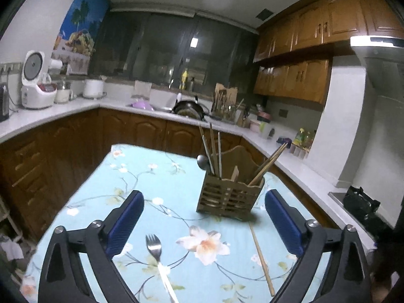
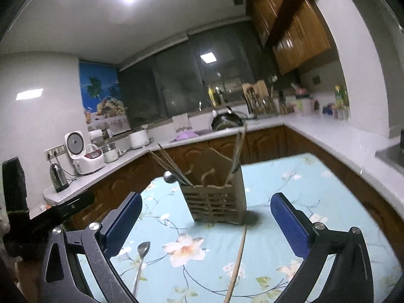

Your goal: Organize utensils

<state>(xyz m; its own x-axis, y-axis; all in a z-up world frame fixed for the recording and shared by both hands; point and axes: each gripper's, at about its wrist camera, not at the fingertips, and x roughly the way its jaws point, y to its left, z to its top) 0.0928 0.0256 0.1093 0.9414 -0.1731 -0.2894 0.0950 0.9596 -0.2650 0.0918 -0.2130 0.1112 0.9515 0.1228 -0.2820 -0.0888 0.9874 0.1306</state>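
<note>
Floral tablecloth [image 1: 156, 176] and wooden holder [image 1: 228, 197] bear no legible writing.

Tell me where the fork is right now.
In the left wrist view the fork lies flat on the floral tablecloth, lower left of the wooden utensil holder, left of the loose chopstick.

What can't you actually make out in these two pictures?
- Fork, left wrist view: its handle end is cut off by the bottom edge.
- Loose chopstick, right wrist view: its near end is cut off by the bottom edge.
- Wooden holder, right wrist view: blurred, so the utensils inside cannot be counted.
</note>
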